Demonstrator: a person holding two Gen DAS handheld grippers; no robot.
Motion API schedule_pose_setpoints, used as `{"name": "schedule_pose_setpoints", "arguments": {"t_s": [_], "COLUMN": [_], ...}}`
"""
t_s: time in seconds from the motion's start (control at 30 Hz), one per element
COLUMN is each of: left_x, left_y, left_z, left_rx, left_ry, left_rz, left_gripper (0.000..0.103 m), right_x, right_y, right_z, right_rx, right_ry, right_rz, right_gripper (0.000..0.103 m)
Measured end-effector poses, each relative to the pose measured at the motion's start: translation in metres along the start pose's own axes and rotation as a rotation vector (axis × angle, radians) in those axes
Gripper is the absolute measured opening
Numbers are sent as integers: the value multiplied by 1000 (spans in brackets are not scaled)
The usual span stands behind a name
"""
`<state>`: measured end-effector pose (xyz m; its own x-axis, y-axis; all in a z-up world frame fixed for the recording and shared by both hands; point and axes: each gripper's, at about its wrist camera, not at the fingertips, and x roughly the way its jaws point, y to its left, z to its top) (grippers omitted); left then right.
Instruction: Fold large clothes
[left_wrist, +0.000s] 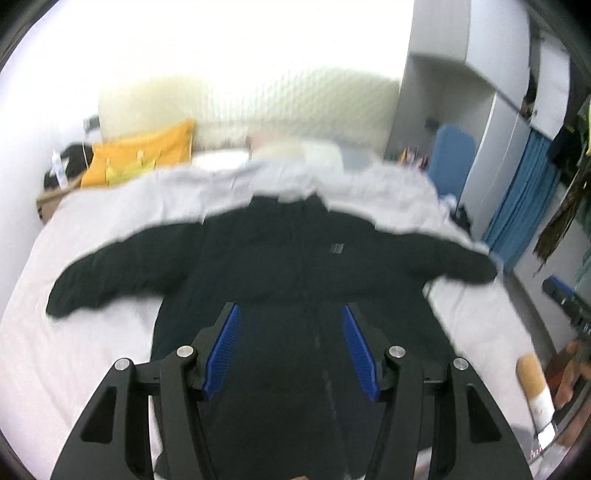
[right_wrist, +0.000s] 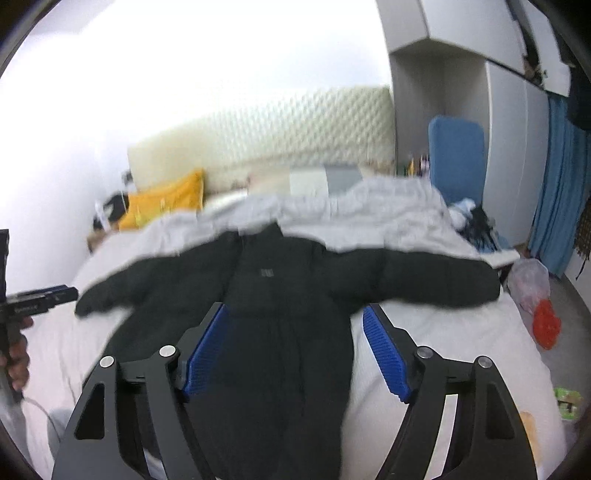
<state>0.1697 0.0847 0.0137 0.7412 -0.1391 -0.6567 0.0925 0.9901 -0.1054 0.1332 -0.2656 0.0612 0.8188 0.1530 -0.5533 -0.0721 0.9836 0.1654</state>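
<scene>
A black padded jacket (left_wrist: 295, 258) (right_wrist: 280, 288) lies front-up on the white bed (left_wrist: 92, 229) (right_wrist: 424, 332), both sleeves spread out sideways and the collar towards the headboard. My left gripper (left_wrist: 291, 310) hangs open above the jacket's lower body, nothing between its blue pads. My right gripper (right_wrist: 294, 308) is also open and empty, held above the jacket's lower right side, its right finger over the bare sheet. Both views are blurred. The other gripper shows at the edge of each view: the right one (left_wrist: 565, 302), and the left one (right_wrist: 40, 297) held by a hand (right_wrist: 16, 354).
A rumpled pale duvet (left_wrist: 221, 184) and a yellow pillow (left_wrist: 144, 155) lie at the head of the bed, before a quilted headboard (right_wrist: 277, 125). To the right stand a white wardrobe (right_wrist: 509, 147) and a blue curtain (right_wrist: 557, 184). On the floor is a plastic bag (right_wrist: 532, 291).
</scene>
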Motion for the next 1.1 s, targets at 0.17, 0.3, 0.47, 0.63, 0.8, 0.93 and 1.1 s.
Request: {"name": "schedule_pose_setpoints", "arguments": {"t_s": [0.17,0.3,0.47,0.63,0.8,0.93,1.1], "left_x": [1,23,59,86,99,102,102], "left_y": [-23,-29,-15,-2,18,32,35], "left_z": [-5,-19,-40,-60,-75,-76,-77], "left_rx": [9,1,-15,-7,-43,-72,-63], "left_ry": [-107,-116,-120,-109,-113,-114,-127], "left_rz": [-28,-25,-6,20,48,78,104], "left_gripper": [58,59,68,70,80,80,81], "right_x": [5,14,33,49,59,67,77], "right_y": [4,9,16,18,13,-5,-36], "right_z": [-10,-25,-49,-67,-73,-66,-47], "right_rx": [29,19,6,-2,8,44,94], "right_ry": [-106,-139,-166,-144,-121,-131,-150], "right_rz": [-12,-36,-52,-55,-72,-88,-141], "right_gripper": [74,74,74,85,95,101,101]}}
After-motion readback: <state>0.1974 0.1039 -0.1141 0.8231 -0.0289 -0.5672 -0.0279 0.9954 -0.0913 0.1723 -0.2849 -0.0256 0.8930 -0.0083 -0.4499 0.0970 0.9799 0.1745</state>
